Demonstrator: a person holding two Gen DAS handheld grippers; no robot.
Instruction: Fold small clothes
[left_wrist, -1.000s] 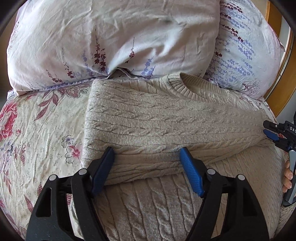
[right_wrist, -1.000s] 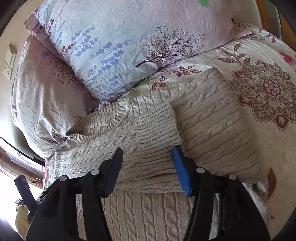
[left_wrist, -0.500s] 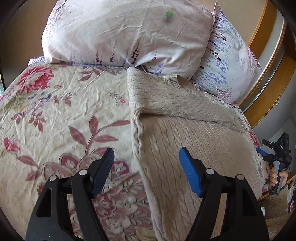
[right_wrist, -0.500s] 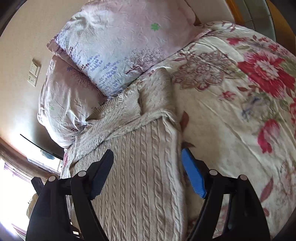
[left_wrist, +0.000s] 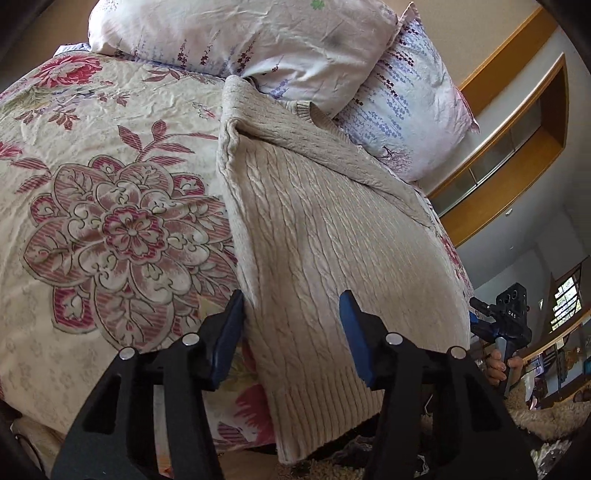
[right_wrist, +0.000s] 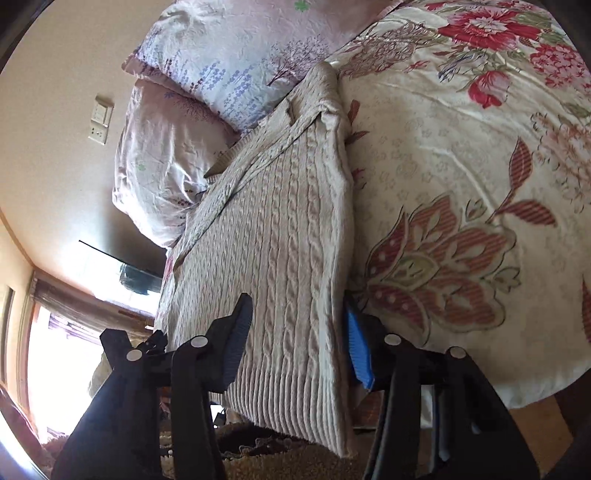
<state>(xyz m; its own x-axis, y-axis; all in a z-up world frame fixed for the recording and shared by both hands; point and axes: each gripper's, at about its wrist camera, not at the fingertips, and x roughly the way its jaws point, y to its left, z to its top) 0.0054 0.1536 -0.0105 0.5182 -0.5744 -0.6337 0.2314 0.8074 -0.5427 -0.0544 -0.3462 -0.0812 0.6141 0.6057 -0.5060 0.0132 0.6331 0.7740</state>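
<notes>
A beige cable-knit sweater (left_wrist: 332, 236) lies lengthwise on the bed, both sleeves folded across its chest below the collar. Its ribbed hem (left_wrist: 325, 417) hangs over the bed's near edge. My left gripper (left_wrist: 291, 310) straddles the sweater's left side near the hem. Its jaws are closing, with knit between the blue pads but no visible pinch. My right gripper (right_wrist: 297, 314) straddles the right side (right_wrist: 332, 295) of the sweater the same way, jaws closing, its blue pad (right_wrist: 356, 350) beside the edge. The right gripper (left_wrist: 496, 321) also shows in the left wrist view, held by a hand (left_wrist: 493, 365).
A floral bedsheet (left_wrist: 110, 221) covers the bed. Two pillows (left_wrist: 258, 40) (left_wrist: 406, 107) lean at its head, touching the sweater's collar. A wooden frame (left_wrist: 517, 155) stands at the right, wall switches (right_wrist: 99, 122) at the left, and a shaggy rug (right_wrist: 295, 461) lies below the hem.
Both grippers have drawn back from the folded sleeves toward the hem at the bed's edge. Each now frames one side of the sweater, and both pairs of jaws stand narrower.
</notes>
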